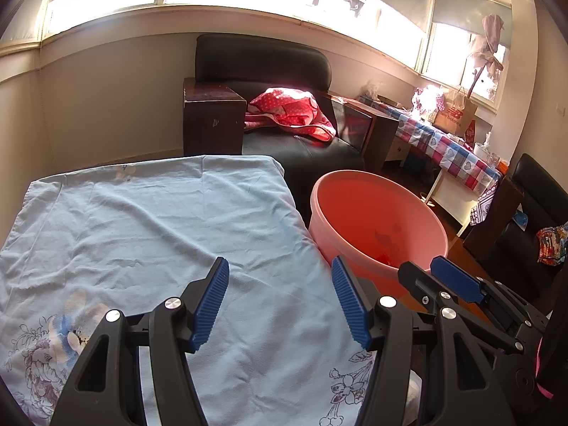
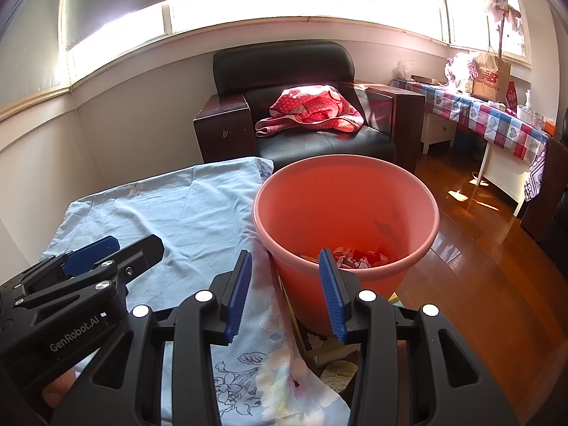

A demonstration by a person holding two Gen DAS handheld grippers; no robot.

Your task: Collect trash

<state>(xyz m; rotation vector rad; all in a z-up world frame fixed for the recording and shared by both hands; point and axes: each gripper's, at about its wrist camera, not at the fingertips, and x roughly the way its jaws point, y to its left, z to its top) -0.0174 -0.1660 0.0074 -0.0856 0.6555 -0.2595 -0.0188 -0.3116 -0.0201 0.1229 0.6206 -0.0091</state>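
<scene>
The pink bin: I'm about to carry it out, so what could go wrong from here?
The pink bin stands off the table's edge, beside the blue cloth; a careless lift could snag the overhanging cloth. Both the left gripper and the right gripper are open and empty, close together, so they might bump. The paper scraps inside could spill if it tips.

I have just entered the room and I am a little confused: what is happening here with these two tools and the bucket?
A person holds a gripper in each hand, collecting trash. The left gripper hovers open over the light blue cloth, with nothing in it. The right gripper is open and empty too, near the rim of the pink bucket beside the table. Torn red and white scraps already lie in the bucket. No trash shows on the cloth.
</scene>
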